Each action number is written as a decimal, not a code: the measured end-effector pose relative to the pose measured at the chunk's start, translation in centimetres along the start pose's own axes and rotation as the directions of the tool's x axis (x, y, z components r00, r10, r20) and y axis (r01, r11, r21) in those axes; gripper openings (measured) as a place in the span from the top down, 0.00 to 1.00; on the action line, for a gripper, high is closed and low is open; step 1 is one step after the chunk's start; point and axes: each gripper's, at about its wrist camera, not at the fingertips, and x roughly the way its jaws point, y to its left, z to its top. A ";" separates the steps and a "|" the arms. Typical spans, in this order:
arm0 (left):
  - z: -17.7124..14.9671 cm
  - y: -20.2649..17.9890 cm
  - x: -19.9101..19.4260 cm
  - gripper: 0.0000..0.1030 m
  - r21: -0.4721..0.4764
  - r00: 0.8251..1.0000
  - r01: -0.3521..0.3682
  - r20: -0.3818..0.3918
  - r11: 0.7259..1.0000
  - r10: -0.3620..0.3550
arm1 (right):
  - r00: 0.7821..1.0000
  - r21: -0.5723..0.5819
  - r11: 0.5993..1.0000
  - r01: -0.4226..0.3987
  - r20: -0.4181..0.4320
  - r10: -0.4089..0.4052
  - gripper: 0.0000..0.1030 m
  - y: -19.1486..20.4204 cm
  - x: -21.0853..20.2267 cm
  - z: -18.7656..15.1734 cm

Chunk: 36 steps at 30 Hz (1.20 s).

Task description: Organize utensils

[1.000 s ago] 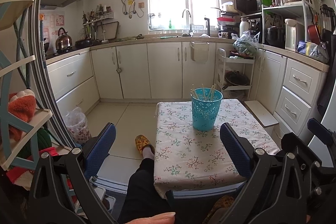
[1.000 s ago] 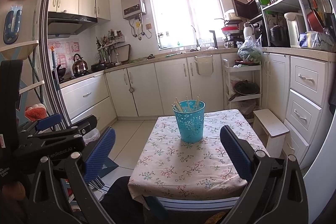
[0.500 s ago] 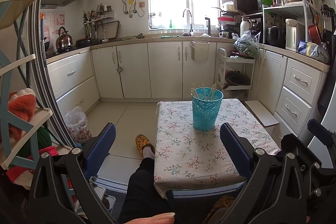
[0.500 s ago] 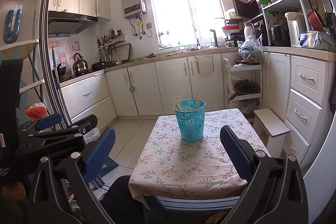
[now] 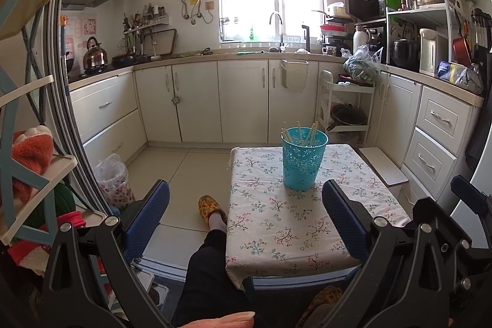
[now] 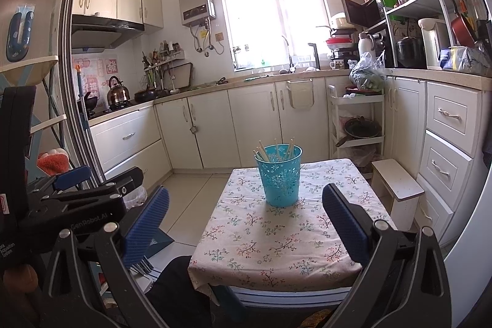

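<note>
A teal perforated basket (image 5: pixel 304 163) (image 6: pixel 282 179) stands upright toward the far end of a small table with a floral cloth (image 5: pixel 276 229) (image 6: pixel 276 245). Several pale chopsticks (image 5: pixel 299 133) (image 6: pixel 276 148) stick up out of it. My left gripper (image 5: pixel 244 200) hangs open before the table's near left corner, nothing between its blue pads. My right gripper (image 6: pixel 245 200) is open too, short of the basket and centred on it, and holds nothing. Fork tines (image 6: pixel 141 266) show just below its left pad; what they lie on is hidden.
A person's dark trouser leg and yellow slipper (image 5: pixel 211 206) lie left of the table. A low white stool (image 6: pixel 396 179) stands at its right, by drawers (image 6: pixel 446 143). A rack with towels (image 5: pixel 29 152) is at the left. Cabinets and a sink counter (image 5: pixel 246 54) line the back.
Almost nothing differs: both grippers stay open and hover in place with only a slight drift, and the basket and chopsticks have not moved.
</note>
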 end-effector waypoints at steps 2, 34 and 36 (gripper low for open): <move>0.0 0.0 0.0 0.07 0.000 1.000 -0.001 -0.001 1.000 0.001 | 1.000 -0.001 1.000 0.000 0.000 0.000 0.07 -0.1 0.0 0.0; -0.5 0.2 -0.1 0.07 -0.007 1.000 -0.005 -0.001 1.000 0.005 | 1.000 -0.003 1.000 -0.005 -0.005 0.005 0.07 -0.3 -0.1 -0.3; -0.5 0.2 -0.1 0.07 -0.008 1.000 -0.004 -0.002 1.000 0.004 | 1.000 -0.004 1.000 -0.006 -0.004 0.006 0.07 -0.3 -0.1 -0.2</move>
